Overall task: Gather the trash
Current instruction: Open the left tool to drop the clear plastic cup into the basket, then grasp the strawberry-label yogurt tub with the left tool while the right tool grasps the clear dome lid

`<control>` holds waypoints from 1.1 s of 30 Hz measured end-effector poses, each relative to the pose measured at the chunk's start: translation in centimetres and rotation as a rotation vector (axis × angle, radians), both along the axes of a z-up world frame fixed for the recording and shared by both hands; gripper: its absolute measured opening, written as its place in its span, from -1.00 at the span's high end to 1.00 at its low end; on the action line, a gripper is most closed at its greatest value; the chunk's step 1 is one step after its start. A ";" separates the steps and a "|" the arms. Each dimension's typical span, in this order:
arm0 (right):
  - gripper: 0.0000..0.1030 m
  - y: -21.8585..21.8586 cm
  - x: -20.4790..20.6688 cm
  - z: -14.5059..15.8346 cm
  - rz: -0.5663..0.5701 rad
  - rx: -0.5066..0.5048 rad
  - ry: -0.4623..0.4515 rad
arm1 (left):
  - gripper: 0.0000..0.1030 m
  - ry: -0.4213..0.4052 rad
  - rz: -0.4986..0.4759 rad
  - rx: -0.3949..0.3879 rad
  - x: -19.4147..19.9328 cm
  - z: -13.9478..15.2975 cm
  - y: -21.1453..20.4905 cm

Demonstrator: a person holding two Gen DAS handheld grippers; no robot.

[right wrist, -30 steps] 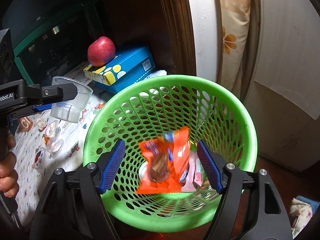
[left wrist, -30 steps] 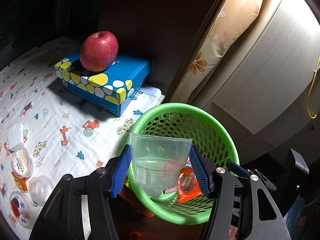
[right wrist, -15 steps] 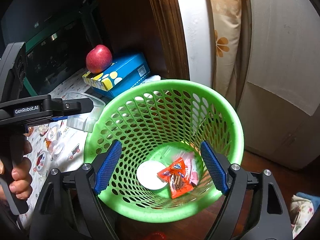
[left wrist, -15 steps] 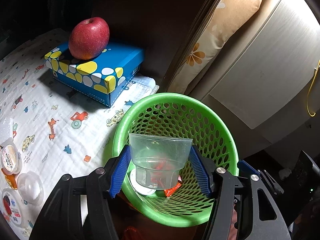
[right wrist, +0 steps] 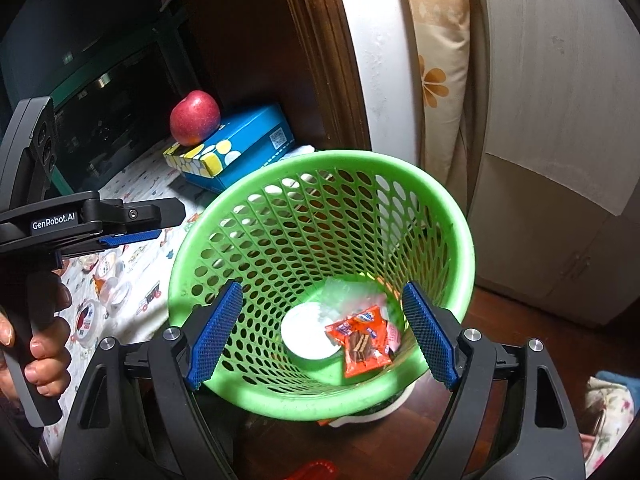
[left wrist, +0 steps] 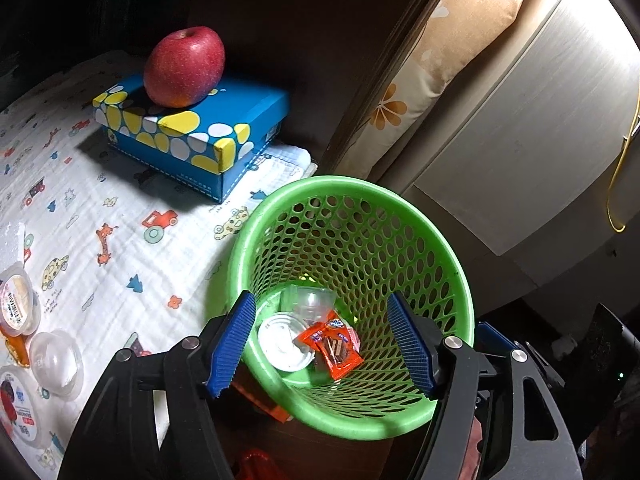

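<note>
Clear plastic cup [left wrist: 308,300] lies tipped in the green basket [left wrist: 460,292], both hand-held grippers [left wrist: 322,344] [right wrist: 322,334] spread apart.

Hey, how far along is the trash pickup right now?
Done: a clear cup, a white lid and an orange wrapper lie in the green basket. In hand: nothing; the left gripper and right gripper are open. Left: small cups on the cloth.

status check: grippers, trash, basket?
Left gripper open, empty. Right gripper open, empty. Clear plastic cup and orange snack wrapper in green mesh basket. Nothing blocking.
</note>
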State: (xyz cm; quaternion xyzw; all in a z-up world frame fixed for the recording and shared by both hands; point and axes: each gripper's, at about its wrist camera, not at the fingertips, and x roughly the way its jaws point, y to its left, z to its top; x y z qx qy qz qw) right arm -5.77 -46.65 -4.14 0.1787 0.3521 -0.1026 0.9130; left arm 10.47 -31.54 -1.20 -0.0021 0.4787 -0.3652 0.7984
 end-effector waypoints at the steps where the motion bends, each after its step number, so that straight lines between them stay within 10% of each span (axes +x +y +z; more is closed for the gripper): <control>1: -0.60 0.2 0.1 0.0 0.005 0.000 -0.002 | -0.28 -0.004 0.012 0.001 0.1 0.0 0.7; 33: -0.67 12.7 6.2 0.0 0.268 0.011 0.010 | -0.76 -0.068 0.425 0.292 2.8 -6.3 26.3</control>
